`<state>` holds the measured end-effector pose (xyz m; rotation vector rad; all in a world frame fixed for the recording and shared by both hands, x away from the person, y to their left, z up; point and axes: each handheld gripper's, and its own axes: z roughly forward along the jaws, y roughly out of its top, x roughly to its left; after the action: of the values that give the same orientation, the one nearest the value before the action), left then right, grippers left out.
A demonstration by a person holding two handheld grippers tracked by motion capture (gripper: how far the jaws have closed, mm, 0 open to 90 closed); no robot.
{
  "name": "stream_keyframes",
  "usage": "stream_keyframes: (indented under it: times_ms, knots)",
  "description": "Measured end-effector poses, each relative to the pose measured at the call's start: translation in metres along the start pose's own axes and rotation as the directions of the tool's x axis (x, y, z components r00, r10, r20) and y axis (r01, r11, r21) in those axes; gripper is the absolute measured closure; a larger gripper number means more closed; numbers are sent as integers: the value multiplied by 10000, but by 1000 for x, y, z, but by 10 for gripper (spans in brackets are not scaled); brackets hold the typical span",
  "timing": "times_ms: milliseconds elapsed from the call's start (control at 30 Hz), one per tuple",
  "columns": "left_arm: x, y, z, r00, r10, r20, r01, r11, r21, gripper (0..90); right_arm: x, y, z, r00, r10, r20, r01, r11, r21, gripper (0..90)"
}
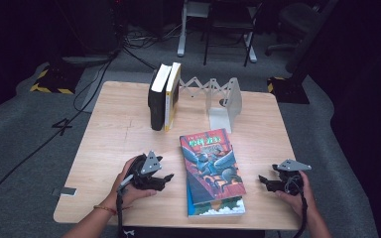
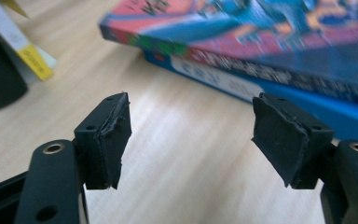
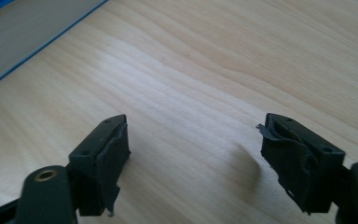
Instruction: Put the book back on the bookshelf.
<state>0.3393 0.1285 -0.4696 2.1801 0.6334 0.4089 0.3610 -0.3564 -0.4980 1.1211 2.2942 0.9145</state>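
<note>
Two books lie stacked flat near the table's front. The top one has a red and blue picture cover (image 1: 210, 161); under it lies a blue and green book (image 1: 217, 207). My left gripper (image 1: 166, 178) rests low on the table just left of the stack, pointing at it, open with nothing between the jaws. The left gripper view has the gripper (image 2: 191, 135) facing the spines of the top book (image 2: 261, 37) and the blue book (image 2: 242, 86). My right gripper (image 1: 263, 181) sits right of the stack, open and empty, over bare wood (image 3: 193, 154). A book's page edge (image 3: 23, 32) lies ahead of it at the upper left.
At the back of the wooden table (image 1: 114, 139), a black book and a yellow-spined book (image 1: 164, 95) stand upright against a white expanding book rack (image 1: 223, 99). These upright books (image 2: 9, 65) appear at the left of the left gripper view. Chairs and cables lie beyond.
</note>
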Motion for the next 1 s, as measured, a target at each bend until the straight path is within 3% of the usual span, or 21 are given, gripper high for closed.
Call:
stream_keyframes:
  times_ms: [33, 133, 300, 467, 700, 733, 800, 900, 1000]
  knots:
    - [-2, -3, 0, 9994, 96, 332, -105, 9996, 253, 279, 2, 1, -1, 9998, -104, -174, 105, 9999, 46, 286]
    - [-8, -10, 2, 9987, 285, 425, -315, 9970, 709, 276, 11, 9, -7, 9970, -439, -641, 436, 9990, -67, 308]
    - [-16, -20, -1, 9948, 327, 965, -406, 9958, 816, 269, 28, 23, -22, 9860, -868, -1425, 804, 9955, -501, 308]
    - [-19, -29, -1, 9889, 539, 1387, -680, 9927, 993, 263, 42, 33, -33, 9757, -1191, -1841, 1056, 9911, -814, 301]
    - [-21, -33, 5, 9892, 660, 1312, -838, 9872, 1354, 253, 61, 47, -40, 9540, -1495, -2598, 1210, 9850, -1227, 280]
    - [-21, -33, 5, 9892, 660, 1312, -838, 9872, 1354, 251, 61, 47, -40, 9540, -1495, -2598, 1210, 9850, -1227, 280]
    - [-20, -33, 7, 9894, 530, 1353, -714, 9882, 1353, 242, 70, 54, -40, 9444, -1687, -2824, 1365, 9820, -1302, 272]
    - [-18, -34, 8, 9900, 451, 1335, -625, 9897, 1292, 202, 80, 60, -35, 9349, -1950, -2964, 1674, 9790, -1160, 262]
    - [-17, -35, 10, 9907, 399, 1299, -552, 9916, 1166, 166, 85, 65, -26, 9316, -2094, -2971, 1942, 9777, -800, 254]
